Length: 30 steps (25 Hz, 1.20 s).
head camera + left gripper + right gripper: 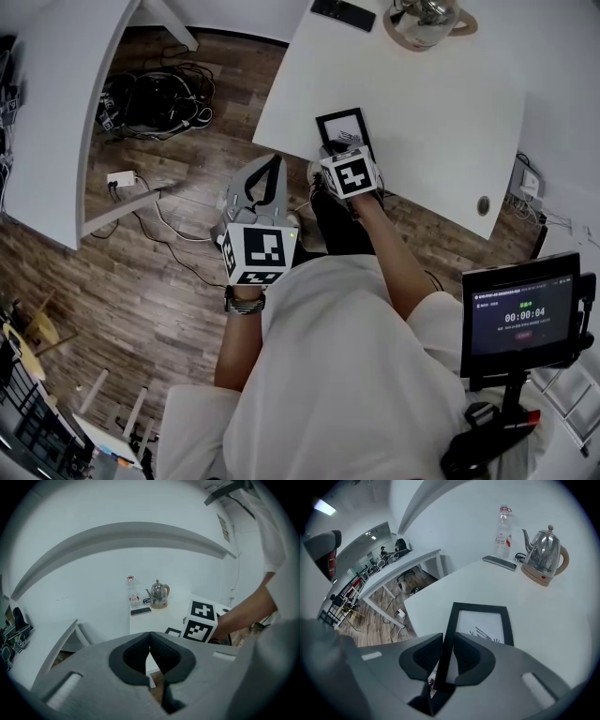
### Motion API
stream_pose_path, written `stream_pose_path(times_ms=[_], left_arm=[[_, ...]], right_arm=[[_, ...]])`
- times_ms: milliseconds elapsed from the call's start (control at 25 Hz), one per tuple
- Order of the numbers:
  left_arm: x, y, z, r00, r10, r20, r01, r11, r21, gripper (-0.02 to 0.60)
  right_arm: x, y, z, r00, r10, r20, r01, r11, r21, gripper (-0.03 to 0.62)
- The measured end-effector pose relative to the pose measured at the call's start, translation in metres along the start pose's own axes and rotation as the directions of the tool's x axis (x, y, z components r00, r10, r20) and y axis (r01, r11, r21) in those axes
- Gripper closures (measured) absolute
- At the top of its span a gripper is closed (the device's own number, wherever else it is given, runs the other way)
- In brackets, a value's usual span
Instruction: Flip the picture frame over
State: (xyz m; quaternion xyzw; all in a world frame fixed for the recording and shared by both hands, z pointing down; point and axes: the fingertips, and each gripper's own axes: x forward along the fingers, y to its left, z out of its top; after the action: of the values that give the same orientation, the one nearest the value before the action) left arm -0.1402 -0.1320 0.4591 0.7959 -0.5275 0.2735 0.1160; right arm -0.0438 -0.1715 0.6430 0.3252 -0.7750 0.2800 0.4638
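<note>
While the right gripper (446, 644) clamps the partly hidden picture frame (482, 620), the left gripper (150, 639) is closed.

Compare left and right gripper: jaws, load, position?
Jaws: the left gripper's tips meet with nothing between them; the right gripper's pads close on the left rail of the picture frame.
Position: the left gripper hangs off the table, over the wood floor; the right gripper sits at the table's near edge.
Aim: the left gripper looks across the room, the right gripper down at the tabletop.
Shared: same grey two-jaw build.
</note>
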Motion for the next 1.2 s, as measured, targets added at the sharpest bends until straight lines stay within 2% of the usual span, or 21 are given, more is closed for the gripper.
stream_pose_path(times_ms=[480,800,1000,1200], left_arm=[[0.007,-0.005,0.008,1.000,-0.020,0.007,0.020,1.000,0.019,0.577],[0.015,-0.018,0.013,0.998,-0.055,0.016,0.054,0.998,0.041,0.577],[0.022,-0.022,0.015,0.997,-0.076,0.020,0.075,0.996,0.037,0.577],[0.026,-0.024,0.018,0.995,-0.094,0.022,0.093,0.995,0.044,0.577]], right_arm=[[-0.023,-0.008,0.008,0.998,0.055,0.042,-0.058,0.996,0.069,0.528],[-0.049,-0.012,0.018,0.980,0.147,0.132,-0.172,0.963,0.206,0.528],[-0.062,-0.013,0.025,0.943,0.246,0.223,-0.310,0.892,0.329,0.529],[-0.074,-0.021,0.030,0.892,0.321,0.319,-0.440,0.781,0.444,0.529]])
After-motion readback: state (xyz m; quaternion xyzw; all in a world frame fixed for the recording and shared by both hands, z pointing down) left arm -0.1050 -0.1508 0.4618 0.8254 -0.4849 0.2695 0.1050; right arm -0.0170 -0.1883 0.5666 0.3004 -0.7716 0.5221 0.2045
